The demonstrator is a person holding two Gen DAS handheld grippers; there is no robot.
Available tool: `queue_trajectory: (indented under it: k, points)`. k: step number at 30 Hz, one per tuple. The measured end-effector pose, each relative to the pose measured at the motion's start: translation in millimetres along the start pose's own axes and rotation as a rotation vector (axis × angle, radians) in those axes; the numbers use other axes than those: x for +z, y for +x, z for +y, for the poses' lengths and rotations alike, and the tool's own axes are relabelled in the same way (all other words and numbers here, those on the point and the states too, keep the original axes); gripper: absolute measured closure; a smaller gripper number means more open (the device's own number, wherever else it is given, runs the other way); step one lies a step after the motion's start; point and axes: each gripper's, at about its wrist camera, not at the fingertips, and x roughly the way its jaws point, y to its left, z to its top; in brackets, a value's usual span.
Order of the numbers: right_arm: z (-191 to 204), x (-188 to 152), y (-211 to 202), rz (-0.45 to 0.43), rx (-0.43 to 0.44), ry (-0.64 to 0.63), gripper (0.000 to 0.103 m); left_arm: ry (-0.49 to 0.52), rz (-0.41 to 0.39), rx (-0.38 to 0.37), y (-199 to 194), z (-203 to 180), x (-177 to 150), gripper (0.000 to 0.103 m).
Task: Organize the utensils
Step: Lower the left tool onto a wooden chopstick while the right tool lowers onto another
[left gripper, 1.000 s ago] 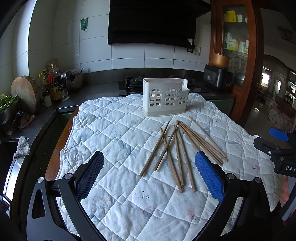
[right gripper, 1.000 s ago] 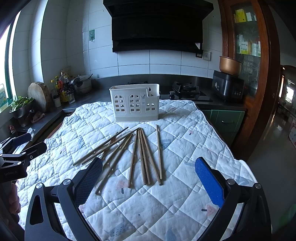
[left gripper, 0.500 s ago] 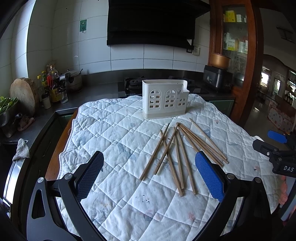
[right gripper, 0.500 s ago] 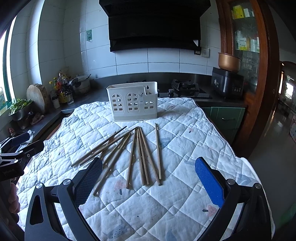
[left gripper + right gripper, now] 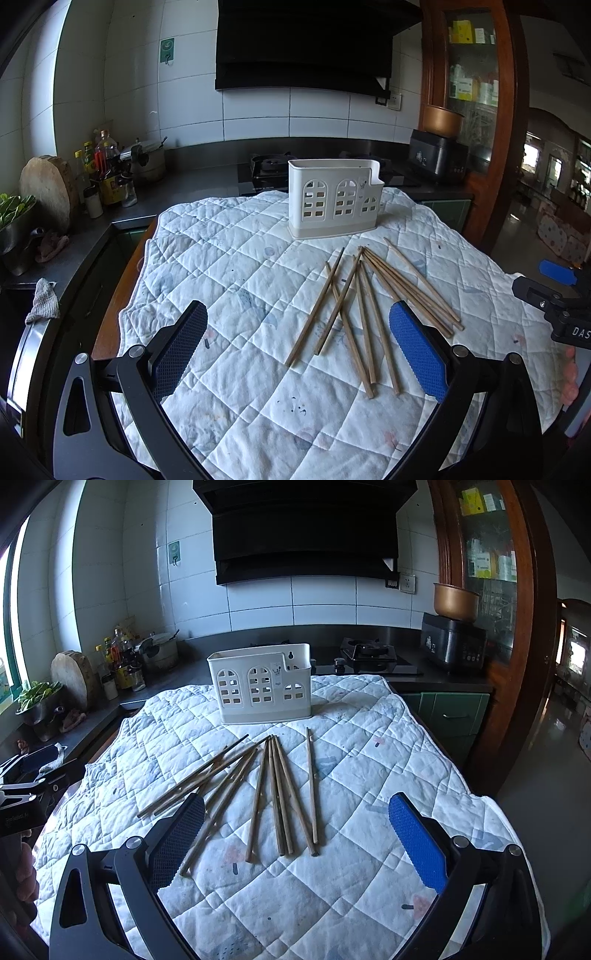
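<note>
Status: both tools are empty and nothing is stowed yet. Your left gripper [image 5: 301,349] has its jaws spread wide, pads clear of everything. Your right gripper [image 5: 297,840] is likewise spread wide, gripping nothing.

Location of parts: the chopsticks [image 5: 364,306] lie loose in a fan on the quilted cloth [image 5: 229,266], thin ends converging toward the holder [image 5: 334,197]. The white holder stands upright at the far end of the cloth, just beyond the fan, not touching it.

Risks from here:
- Overlap. Several sticks cross or lie pressed side by side. If you close on a crossing, you will prob. lift two or flick a neighbour off the pile.
- Soft base. The cloth is padded and wrinkled — pads driven down too far may pinch fabric w/ the stick and drag the whole cloth, shifting the holder.
- End grip. A stick pinched near one end will likely droop and miss the holder's top opening.
- Light holder. A stick striking the rim could tip it.

Position vs. jaws: in the left wrist view, the fan sits ahead of the gap, biased toward the right-hand pad [image 5: 419,356]. In the right wrist view, the fan sits ahead and toward the left-hand pad [image 5: 177,843] — the lone stick [image 5: 312,786] at the right edge of the fan lies apart from the rest, approx. centred in the gap, and looks the easiest first pick.
</note>
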Motion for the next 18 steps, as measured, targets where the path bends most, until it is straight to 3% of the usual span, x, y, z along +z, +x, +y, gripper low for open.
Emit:
queue_trajectory:
  k: [11,15,18]
  points:
    - [-17.4,-3.1,25.5,0.052,-0.034,-0.003,0.008,0.023,0.034,0.027,26.3,17.1,-1.6,0.007]
    - [-20.5,-5.3,39.0,0.087,-0.021,0.01,0.019,0.039,0.065,0.022,42.3,22.2,-5.2,0.007]
    - [-21.0,-7.5,49.7,0.11,-0.016,0.013,0.019,0.044,0.081,-0.006,52.2,23.3,-6.0,0.008]
